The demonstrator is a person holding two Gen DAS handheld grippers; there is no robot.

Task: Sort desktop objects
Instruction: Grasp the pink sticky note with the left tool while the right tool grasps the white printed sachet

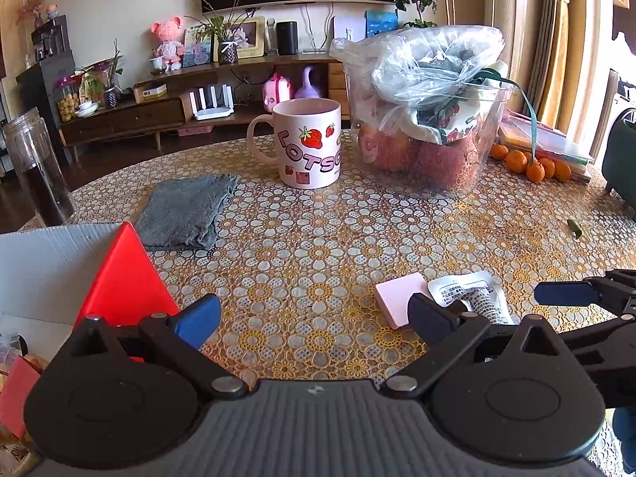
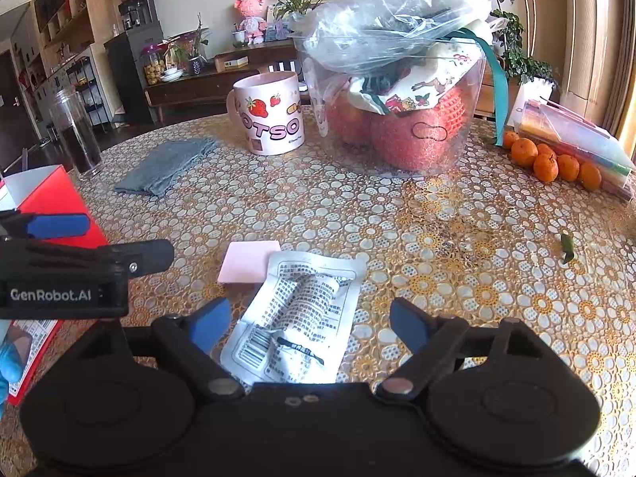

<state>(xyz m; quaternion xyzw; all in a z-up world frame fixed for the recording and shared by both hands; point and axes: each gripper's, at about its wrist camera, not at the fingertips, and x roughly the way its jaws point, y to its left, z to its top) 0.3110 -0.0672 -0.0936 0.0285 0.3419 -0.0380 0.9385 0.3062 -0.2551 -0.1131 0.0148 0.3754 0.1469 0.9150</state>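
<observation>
A white printed packet [image 2: 302, 318] lies flat on the flowered tablecloth, between the blue fingers of my right gripper [image 2: 310, 324]. The jaws stand wide and the pads do not press on it. A pink pad [image 2: 248, 262] lies just beyond the packet and touches its far left corner. My left gripper [image 1: 314, 318] hangs open over bare cloth, with the pink pad [image 1: 399, 302] and the packet [image 1: 473, 294] at its right finger. A red box [image 1: 123, 278] stands close at its left. The left gripper [image 2: 131, 238] also shows in the right wrist view, beside the red box [image 2: 51, 194].
Farther back on the round table [image 1: 318, 238] are a grey cloth [image 1: 183, 210], a strawberry mug [image 1: 310, 147] and a clear tub of fruit under a plastic bag [image 1: 421, 151]. Tangerines [image 2: 552, 159] and folders [image 2: 576, 139] lie at the right. A glass jar [image 1: 35, 171] stands far left.
</observation>
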